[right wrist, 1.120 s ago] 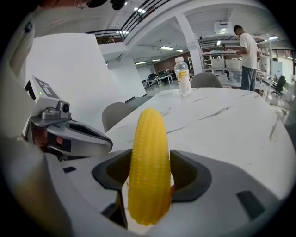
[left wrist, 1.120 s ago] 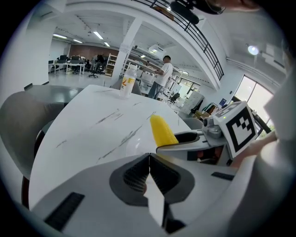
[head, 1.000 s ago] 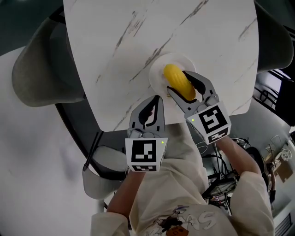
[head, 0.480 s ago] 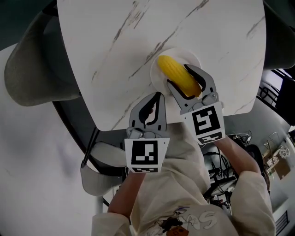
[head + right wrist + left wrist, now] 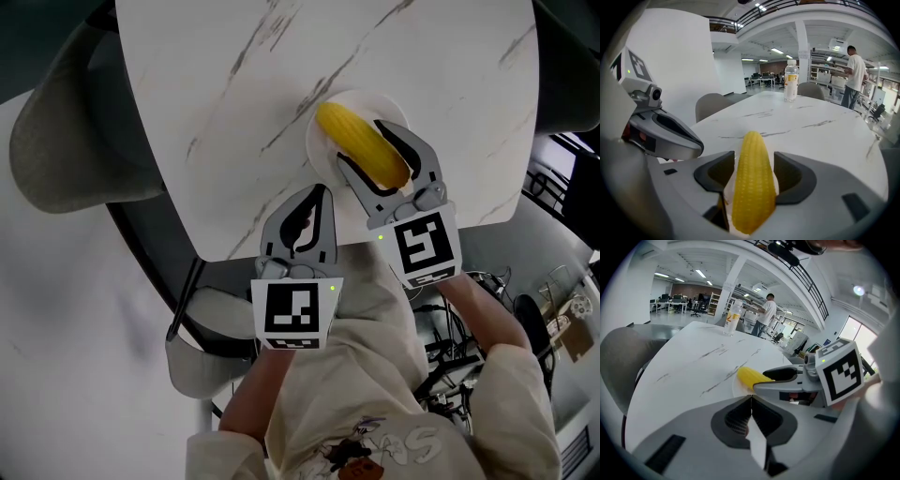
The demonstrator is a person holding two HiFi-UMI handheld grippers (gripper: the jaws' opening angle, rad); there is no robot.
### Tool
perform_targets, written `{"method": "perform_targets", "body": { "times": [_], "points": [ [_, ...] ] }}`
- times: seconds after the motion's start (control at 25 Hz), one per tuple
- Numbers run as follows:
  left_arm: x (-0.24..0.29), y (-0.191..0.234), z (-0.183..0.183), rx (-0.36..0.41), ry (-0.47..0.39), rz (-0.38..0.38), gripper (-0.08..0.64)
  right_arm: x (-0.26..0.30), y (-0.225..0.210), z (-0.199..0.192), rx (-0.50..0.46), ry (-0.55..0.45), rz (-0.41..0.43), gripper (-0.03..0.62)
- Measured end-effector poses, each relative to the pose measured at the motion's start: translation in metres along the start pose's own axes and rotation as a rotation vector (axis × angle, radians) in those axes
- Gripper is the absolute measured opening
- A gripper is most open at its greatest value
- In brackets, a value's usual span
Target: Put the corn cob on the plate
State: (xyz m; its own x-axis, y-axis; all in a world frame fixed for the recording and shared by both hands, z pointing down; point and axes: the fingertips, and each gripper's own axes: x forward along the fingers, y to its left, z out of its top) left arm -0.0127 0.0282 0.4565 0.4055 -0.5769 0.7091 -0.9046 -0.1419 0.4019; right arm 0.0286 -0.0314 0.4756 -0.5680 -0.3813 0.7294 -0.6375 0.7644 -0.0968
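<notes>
The corn cob (image 5: pixel 359 153) lies lengthwise across the white plate (image 5: pixel 317 161), its tip pointing past the plate's far rim, and the right gripper (image 5: pixel 361 143) has its two jaws closed on the cob's sides from the plate's near edge. Just beside the plate on its near left, the left gripper (image 5: pixel 322 191) hangs over the marbled table (image 5: pixel 225 84) with its jaws pressed together on nothing. Well beyond the plate, a clear bottle (image 5: pixel 790 80) stands upright on the table, and a grey chair (image 5: pixel 66 141) sits off the table's left edge.
</notes>
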Motion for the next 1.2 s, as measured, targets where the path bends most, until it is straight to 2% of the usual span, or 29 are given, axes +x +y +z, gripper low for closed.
{"method": "perform_targets", "body": {
  "times": [0.24,0.36,0.56,0.64,0.68,0.8,0.88,1.0,1.08,1.2],
  "points": [
    [-0.013,-0.005,0.009,0.017,-0.026,-0.007,0.011,-0.023,-0.005,0.019,-0.045,-0.044,-0.046,0.247],
    [-0.019,-0.011,0.014,0.03,-0.04,-0.012,0.011,-0.037,-0.007,0.029,-0.038,-0.074,-0.059,0.247],
    [-0.051,-0.018,0.017,0.025,-0.086,-0.052,0.011,-0.057,0.016,0.043,-0.006,-0.138,-0.02,0.245],
    [-0.064,-0.019,0.021,0.025,-0.108,-0.064,0.011,-0.07,0.021,0.052,-0.023,-0.161,-0.03,0.244],
    [-0.071,-0.02,0.023,0.025,-0.119,-0.068,0.011,-0.079,0.023,0.056,-0.04,-0.168,-0.044,0.219],
    [-0.096,-0.023,0.025,0.031,-0.137,-0.077,0.011,-0.107,0.028,0.062,-0.082,-0.171,-0.095,0.059],
    [-0.114,-0.029,0.025,0.02,-0.135,-0.096,0.011,-0.126,0.034,0.066,-0.094,-0.175,-0.11,0.007],
    [-0.149,-0.044,0.029,-0.01,-0.143,-0.154,0.011,-0.148,0.043,0.07,-0.045,-0.203,-0.106,0.005],
    [-0.17,-0.052,0.036,0.009,-0.169,-0.172,0.011,-0.162,0.046,0.076,-0.024,-0.233,-0.116,0.005],
    [-0.2,-0.061,0.042,0.052,-0.21,-0.17,0.011,-0.189,0.059,0.091,-0.044,-0.272,-0.128,0.005]
  ]
}}
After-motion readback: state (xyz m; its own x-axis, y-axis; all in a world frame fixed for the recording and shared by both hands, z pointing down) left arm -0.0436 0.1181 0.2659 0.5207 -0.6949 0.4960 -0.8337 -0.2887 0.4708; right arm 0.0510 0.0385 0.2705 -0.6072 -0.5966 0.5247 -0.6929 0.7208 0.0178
